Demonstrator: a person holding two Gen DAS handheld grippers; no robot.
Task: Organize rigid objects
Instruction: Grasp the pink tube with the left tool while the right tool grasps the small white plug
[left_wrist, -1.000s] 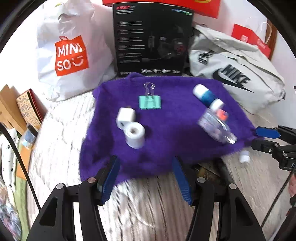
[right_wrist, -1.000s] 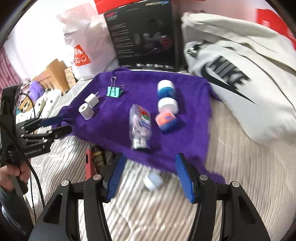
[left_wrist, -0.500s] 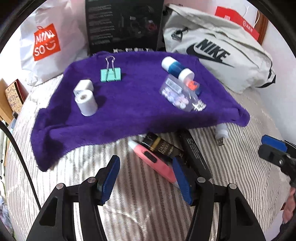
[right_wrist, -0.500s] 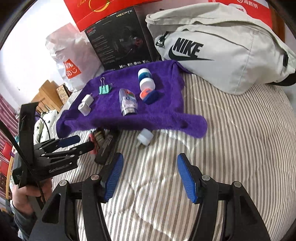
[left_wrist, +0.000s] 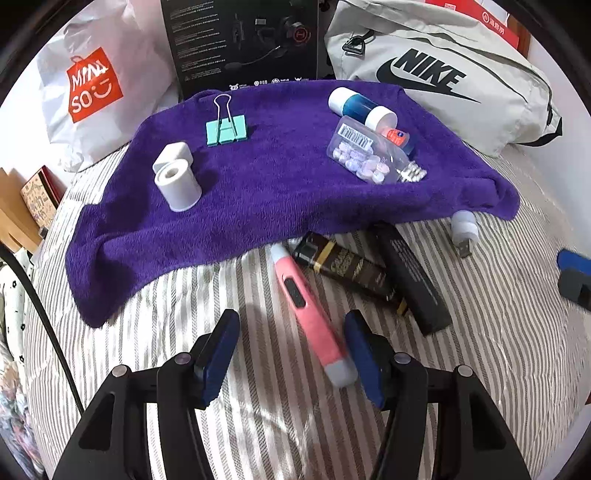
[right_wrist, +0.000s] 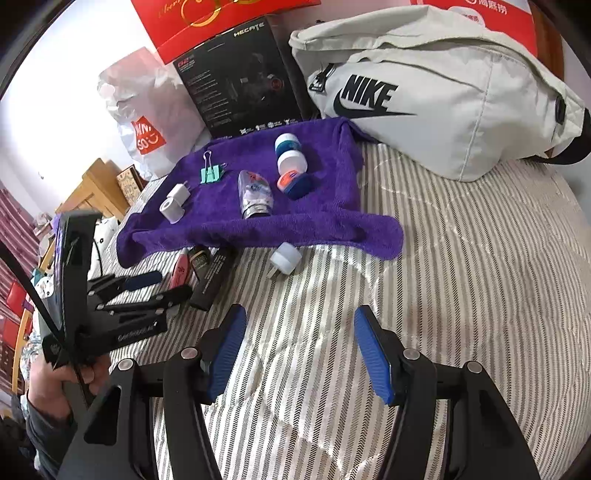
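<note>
Filling the upper middle of your left wrist view, the purple towel (left_wrist: 258, 192) carries several small items. Below it on the striped bedding (left_wrist: 498, 350), the pink pen (left_wrist: 310, 314) lies by your wide-open left gripper (left_wrist: 291, 354). Your right gripper (right_wrist: 299, 350) gapes wide, empty, at lower centre.

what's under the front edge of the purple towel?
Poking out from under the towel: pink pen, brown-gold box, black box, white plug. Their far ends are covered; anything deeper is hidden.

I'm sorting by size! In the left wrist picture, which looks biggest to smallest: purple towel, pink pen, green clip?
1. purple towel
2. pink pen, though it lies nearer the camera
3. green clip
</note>
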